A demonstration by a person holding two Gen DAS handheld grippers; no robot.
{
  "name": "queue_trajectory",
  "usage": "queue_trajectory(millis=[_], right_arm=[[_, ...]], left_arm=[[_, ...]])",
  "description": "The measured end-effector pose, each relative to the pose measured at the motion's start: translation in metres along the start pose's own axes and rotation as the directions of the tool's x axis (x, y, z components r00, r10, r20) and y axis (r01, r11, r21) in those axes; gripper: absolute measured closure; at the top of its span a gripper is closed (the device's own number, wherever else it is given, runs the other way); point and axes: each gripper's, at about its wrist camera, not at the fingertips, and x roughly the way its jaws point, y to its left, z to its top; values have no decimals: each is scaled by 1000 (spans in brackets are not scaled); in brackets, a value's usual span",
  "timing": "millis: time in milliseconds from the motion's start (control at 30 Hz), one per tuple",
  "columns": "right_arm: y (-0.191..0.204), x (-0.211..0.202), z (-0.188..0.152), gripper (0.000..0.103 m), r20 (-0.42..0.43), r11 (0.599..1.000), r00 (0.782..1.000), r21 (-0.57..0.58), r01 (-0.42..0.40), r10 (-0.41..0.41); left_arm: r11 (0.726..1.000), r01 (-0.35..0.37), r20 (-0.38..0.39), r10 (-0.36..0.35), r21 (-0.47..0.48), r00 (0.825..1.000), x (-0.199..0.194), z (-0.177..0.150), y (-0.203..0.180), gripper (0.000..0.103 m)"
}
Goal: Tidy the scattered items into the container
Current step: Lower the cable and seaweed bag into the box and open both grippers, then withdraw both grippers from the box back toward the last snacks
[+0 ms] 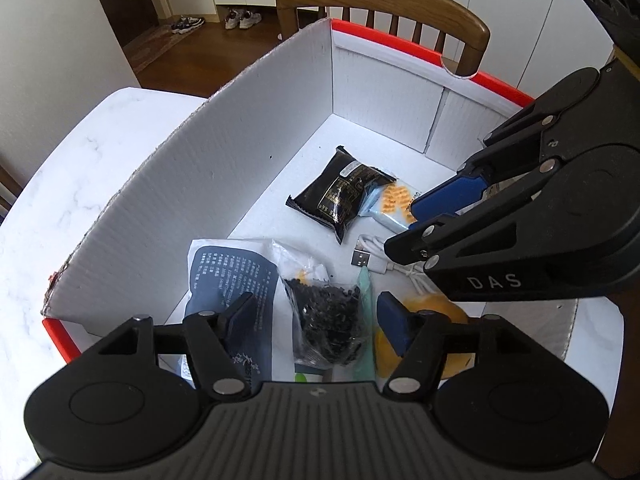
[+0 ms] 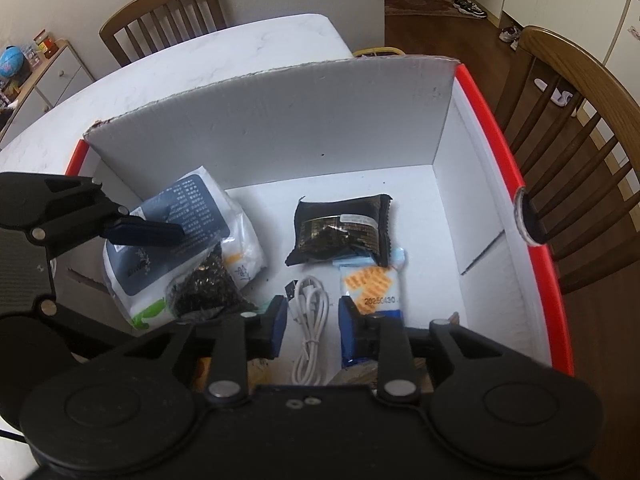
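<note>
Cracker packet (image 2: 370, 288) stamped "20250430", in box (image 2: 256, 120).

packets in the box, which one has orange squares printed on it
The light blue packet beside the white cable; the black packet overlapping it has gold print instead.

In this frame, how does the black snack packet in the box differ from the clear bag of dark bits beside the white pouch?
The black snack packet is opaque, with a gold-printed label; the clear bag of dark bits is see-through, showing loose black pieces. The packet lies flat on the bare box floor, mid-box; the bag rests partly on the white pouch, nearer the left gripper. The packet is rectangular, the bag bunched and tapering. Both lie inside the box, ungripped.
</note>
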Motion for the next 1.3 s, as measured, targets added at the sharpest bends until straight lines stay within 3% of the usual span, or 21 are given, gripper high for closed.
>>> queue_trajectory(millis=[300, 767, 900, 1300], right_arm=[[-1, -7, 1, 61, 32, 1000, 999, 28, -2, 1], [6, -26, 0, 50, 76, 999, 997, 39, 8, -11], [12, -35, -2, 38, 102, 999, 994, 43, 21, -25], [38, -70, -8, 32, 188, 997, 981, 75, 34, -48]], left_arm=[[1000, -6, 25, 6, 3, 1000, -12, 0, -2, 37], [1000, -7, 84, 7, 2, 996, -43, -5, -4, 37], [1000, -2, 104, 1, 5, 995, -54, -10, -3, 37], [999, 14, 197, -7, -34, 980, -99, -38, 8, 22]])
